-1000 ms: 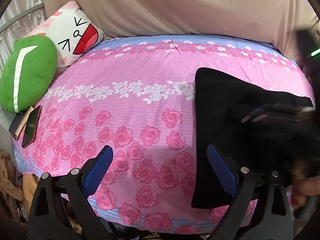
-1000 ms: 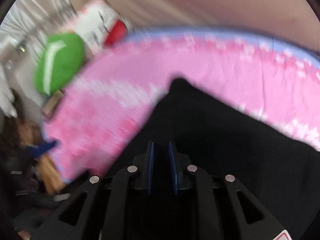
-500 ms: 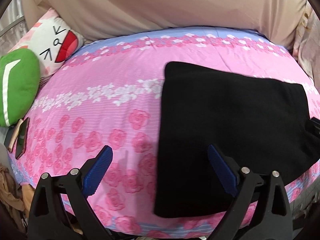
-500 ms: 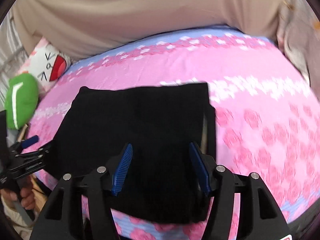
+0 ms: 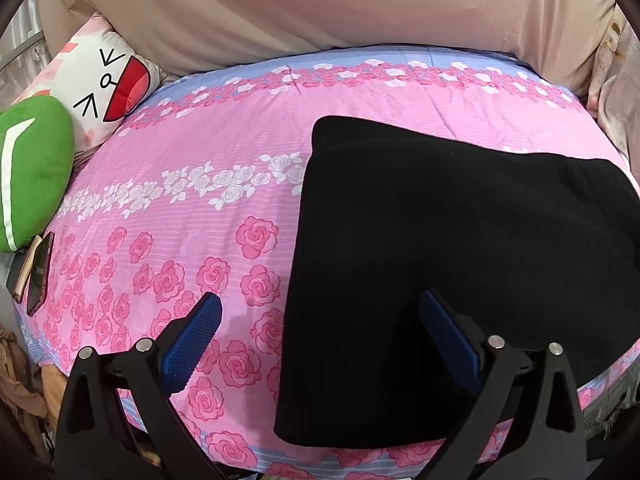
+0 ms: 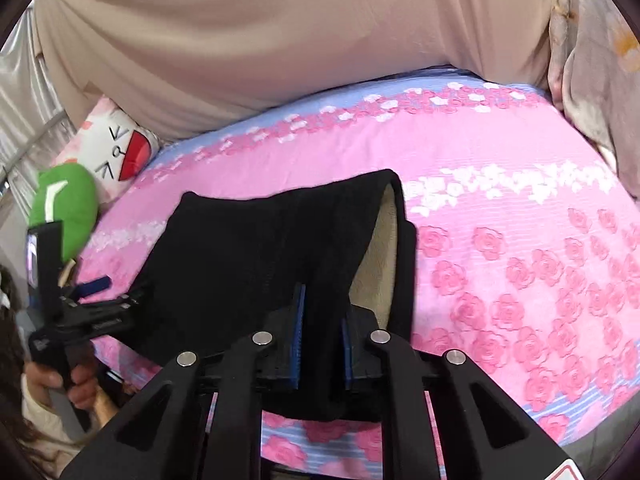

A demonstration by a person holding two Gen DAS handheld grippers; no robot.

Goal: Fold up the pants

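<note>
Right gripper (image 6: 320,344) pinched black fleece pants (image 6: 256,248) edge, lower centre, for folding | left gripper (image 5: 320,340) spread, empty, over pink rose-print bed (image 5: 192,200).

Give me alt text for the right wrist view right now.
The right gripper has just closed its blue pads on a lifted fold of the black pants, exposing the pale lining. The pants lie on a pink rose-print bedspread; the left gripper, in a hand, sits at their left edge.

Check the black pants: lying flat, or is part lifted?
Partly lifted. The right claw has just closed on the near layer of the black pants, raising it so the pale lining shows; the rest lies folded on the bed.
</note>
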